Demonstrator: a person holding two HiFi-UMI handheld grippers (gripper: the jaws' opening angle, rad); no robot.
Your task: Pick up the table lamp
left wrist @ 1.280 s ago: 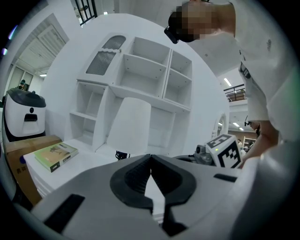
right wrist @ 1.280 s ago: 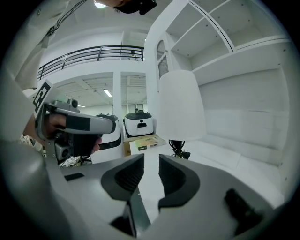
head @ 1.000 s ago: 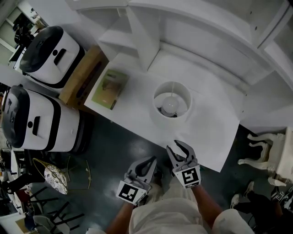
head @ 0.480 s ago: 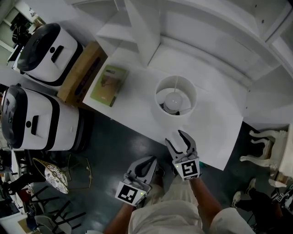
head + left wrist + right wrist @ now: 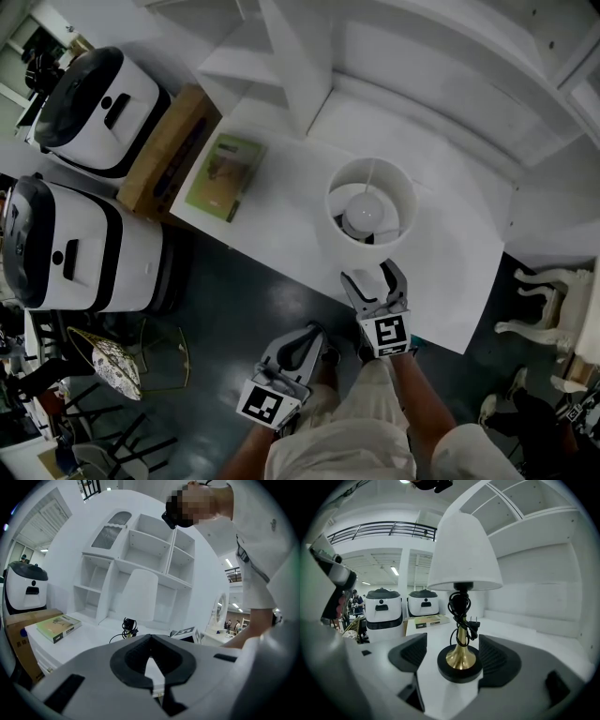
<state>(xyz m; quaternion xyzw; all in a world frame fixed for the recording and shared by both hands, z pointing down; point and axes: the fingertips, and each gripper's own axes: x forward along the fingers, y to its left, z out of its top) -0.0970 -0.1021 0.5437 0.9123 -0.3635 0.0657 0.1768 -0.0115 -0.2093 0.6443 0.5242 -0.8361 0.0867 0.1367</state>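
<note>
The table lamp (image 5: 372, 211) stands on the white table (image 5: 281, 220), seen from above as a white shade with a bulb inside. In the right gripper view its white shade (image 5: 464, 550) tops a brass stem (image 5: 461, 644) on a black round base (image 5: 459, 668), with a black cord (image 5: 459, 606) wound round the stem. My right gripper (image 5: 375, 279) is at the lamp's near side. Its jaws are opening, and the base sits between the pads (image 5: 499, 660) without touching them. My left gripper (image 5: 302, 336) hangs shut and empty below the table's front edge.
A green book (image 5: 225, 175) lies on the table's left part, beside a cardboard box (image 5: 167, 150). Two white and black machines (image 5: 98, 98) (image 5: 66, 248) stand on the floor at left. A white shelf unit (image 5: 309, 66) rises behind the lamp.
My right gripper has moved forward and down to the lamp's foot, and its jaws have spread wider. The left gripper has stayed where it was.
</note>
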